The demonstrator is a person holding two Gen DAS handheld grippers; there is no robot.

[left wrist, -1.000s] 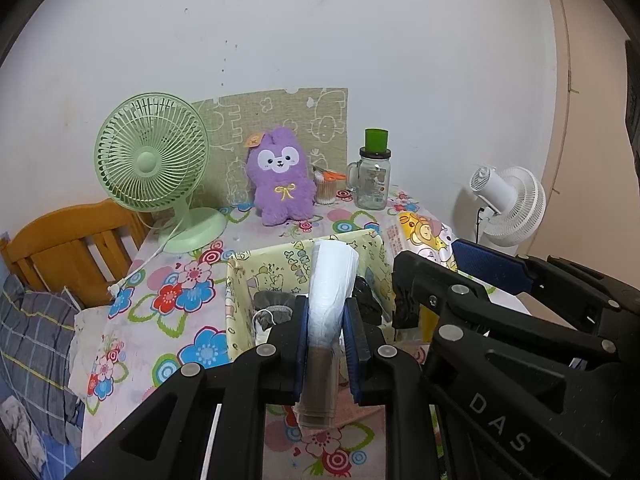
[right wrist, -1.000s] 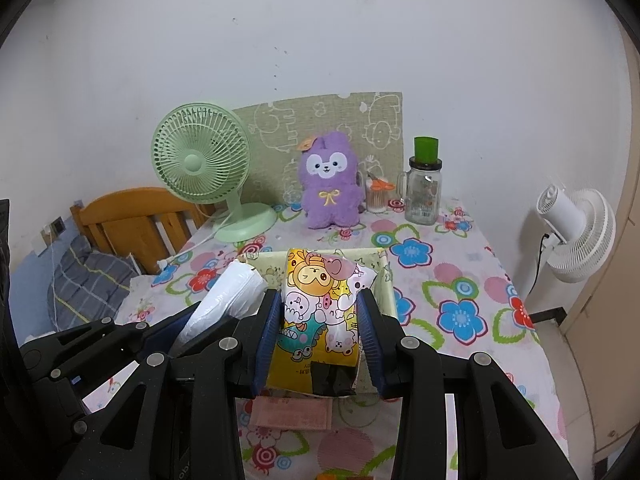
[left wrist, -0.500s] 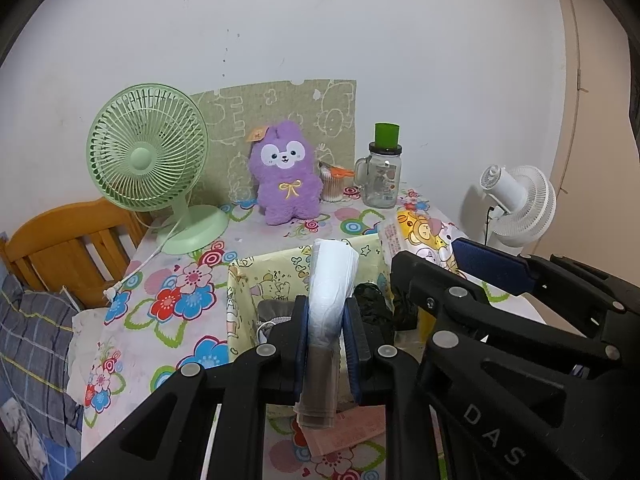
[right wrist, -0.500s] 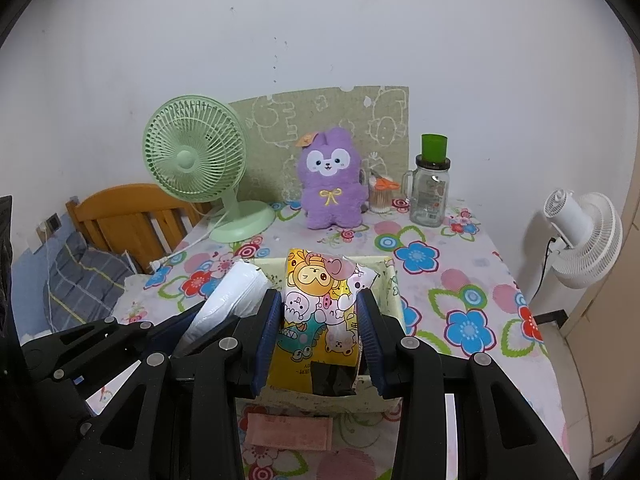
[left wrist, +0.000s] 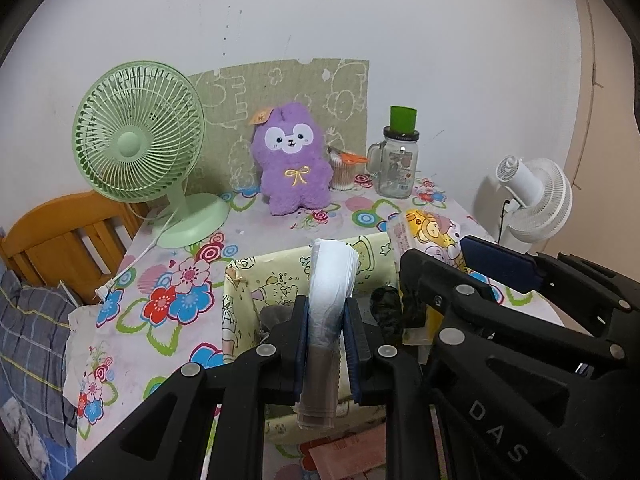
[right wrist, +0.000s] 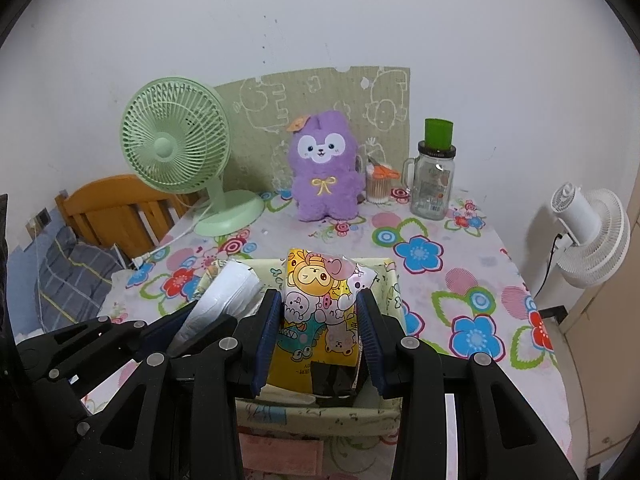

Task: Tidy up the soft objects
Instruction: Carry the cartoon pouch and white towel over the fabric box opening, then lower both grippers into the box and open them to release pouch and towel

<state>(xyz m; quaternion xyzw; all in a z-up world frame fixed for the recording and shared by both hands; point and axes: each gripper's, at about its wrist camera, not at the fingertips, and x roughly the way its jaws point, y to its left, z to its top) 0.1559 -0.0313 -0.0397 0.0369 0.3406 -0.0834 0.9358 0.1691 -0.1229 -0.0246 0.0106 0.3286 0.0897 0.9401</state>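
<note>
Both loads are in hand but neither is packed yet: the left gripper (left wrist: 326, 336) is squeezed nearly shut on a white roll of plastic bags (left wrist: 331, 276), and the right gripper (right wrist: 318, 334) is clamped partway open on a cartoon-printed tissue pack (right wrist: 320, 308), both just above the open fabric box (right wrist: 390, 280). Dark items already lie inside the box. By my reading, what is left is lowering both in and letting go, while the purple plush toy (right wrist: 323, 166) sits well behind the box, against the wall.
</note>
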